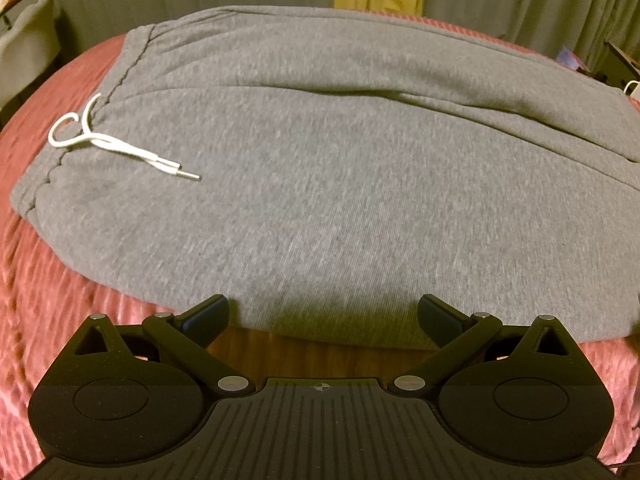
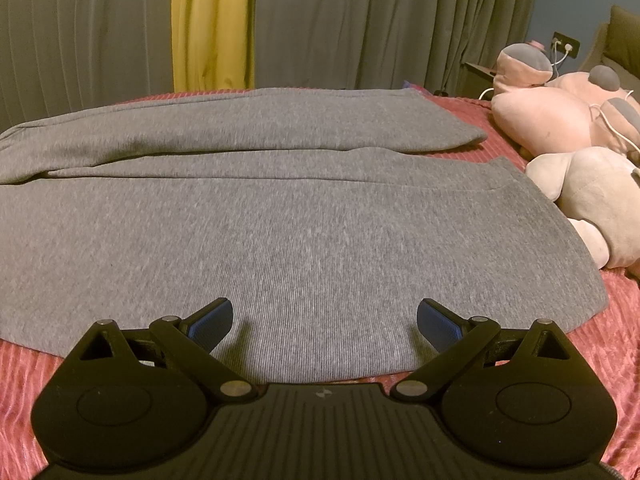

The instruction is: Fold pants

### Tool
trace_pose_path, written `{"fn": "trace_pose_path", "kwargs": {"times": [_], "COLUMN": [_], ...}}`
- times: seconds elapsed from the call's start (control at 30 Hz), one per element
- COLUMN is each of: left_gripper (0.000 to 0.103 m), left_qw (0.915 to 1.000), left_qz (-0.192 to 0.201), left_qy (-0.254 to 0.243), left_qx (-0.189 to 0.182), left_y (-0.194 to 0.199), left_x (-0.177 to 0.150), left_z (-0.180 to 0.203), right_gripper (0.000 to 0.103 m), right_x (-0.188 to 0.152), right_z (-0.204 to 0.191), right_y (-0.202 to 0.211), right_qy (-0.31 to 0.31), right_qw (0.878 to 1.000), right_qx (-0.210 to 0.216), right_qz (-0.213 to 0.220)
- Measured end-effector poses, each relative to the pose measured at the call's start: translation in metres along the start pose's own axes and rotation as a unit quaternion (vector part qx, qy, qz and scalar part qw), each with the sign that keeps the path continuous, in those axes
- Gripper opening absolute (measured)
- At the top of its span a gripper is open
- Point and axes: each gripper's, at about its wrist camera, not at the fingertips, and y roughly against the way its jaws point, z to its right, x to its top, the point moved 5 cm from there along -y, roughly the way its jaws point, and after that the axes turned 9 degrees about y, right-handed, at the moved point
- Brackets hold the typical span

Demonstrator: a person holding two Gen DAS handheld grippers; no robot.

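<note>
Grey sweatpants (image 1: 320, 168) lie flat on a red ribbed bedspread (image 1: 48, 272). The waistband with a white drawstring (image 1: 108, 140) is at the left in the left wrist view. The two legs (image 2: 304, 216) run to the right in the right wrist view, hems near the plush toys. My left gripper (image 1: 323, 312) is open and empty at the pants' near edge by the hip. My right gripper (image 2: 325, 320) is open and empty, its fingers over the near edge of the near leg.
Pink and beige plush toys (image 2: 560, 120) lie on the bed right of the leg hems. Grey and yellow curtains (image 2: 212, 24) hang behind the bed. A wooden bed edge (image 1: 256, 344) shows under the left gripper. A chair (image 1: 24, 52) stands far left.
</note>
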Motion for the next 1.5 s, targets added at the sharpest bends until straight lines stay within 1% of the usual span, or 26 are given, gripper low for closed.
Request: {"fn": "trace_pose_path", "kwargs": {"times": [0.4, 0.67, 0.8, 0.9, 0.93, 1.03, 1.07, 1.13, 1.17, 1.23, 1.3, 1.37, 1.43, 1.5], "left_gripper": [0.103, 0.103, 0.103, 0.103, 0.103, 0.103, 0.103, 0.103, 0.103, 0.103, 0.103, 0.103, 0.103, 0.103], "left_qw": [1.0000, 1.0000, 1.0000, 0.9998, 0.9998, 0.9991, 0.9989, 0.9982, 0.9977, 0.9950, 0.9912, 0.9854, 0.9774, 0.9722], "left_qz": [-0.005, -0.002, 0.001, 0.005, 0.009, 0.030, 0.033, 0.044, 0.053, 0.080, 0.103, 0.125, 0.152, 0.174], "left_qy": [0.005, 0.004, 0.001, 0.014, 0.017, 0.020, 0.020, 0.026, 0.032, 0.055, 0.080, 0.109, 0.131, 0.132], "left_qx": [-0.006, -0.005, -0.003, -0.011, -0.008, 0.020, 0.027, 0.031, 0.028, 0.023, 0.025, 0.041, 0.066, 0.083], "left_y": [-0.001, 0.000, 0.003, 0.009, 0.011, 0.015, 0.016, 0.017, 0.017, 0.015, 0.004, -0.016, -0.036, -0.053], "left_x": [0.002, 0.002, 0.003, 0.009, 0.013, 0.029, 0.036, 0.056, 0.066, 0.090, 0.110, 0.126, 0.132, 0.132], "left_z": [-0.001, 0.000, 0.001, 0.000, 0.001, 0.009, 0.013, 0.023, 0.027, 0.036, 0.042, 0.043, 0.037, 0.027], "right_gripper": [0.099, 0.099, 0.099, 0.099, 0.099, 0.099, 0.099, 0.099, 0.099, 0.099, 0.099, 0.099, 0.099, 0.099], "right_x": [-0.001, 0.000, 0.002, 0.007, 0.009, 0.015, 0.016, 0.014, 0.012, 0.013, 0.013, 0.017, 0.022, 0.028], "right_z": [-0.003, -0.007, -0.004, 0.000, 0.002, 0.007, 0.008, 0.012, 0.013, 0.019, 0.023, 0.025, 0.022, 0.022], "right_y": [-0.002, -0.004, -0.006, -0.011, -0.014, -0.031, -0.040, -0.063, -0.070, -0.075, -0.081, -0.086, -0.092, -0.097], "right_qy": [0.007, 0.016, 0.005, -0.009, -0.012, -0.029, -0.035, -0.055, -0.067, -0.093, -0.106, -0.104, -0.089, -0.085], "right_qw": [1.000, 1.000, 1.000, 0.999, 0.999, 0.997, 0.996, 0.990, 0.988, 0.987, 0.984, 0.981, 0.977, 0.972], "right_qx": [-0.003, -0.003, 0.011, 0.030, 0.036, 0.045, 0.050, 0.060, 0.064, 0.065, 0.072, 0.077, 0.078, 0.079], "right_qz": [-0.004, -0.009, -0.018, -0.026, -0.032, -0.054, -0.069, -0.112, -0.123, -0.112, -0.123, -0.146, -0.175, -0.206]}}
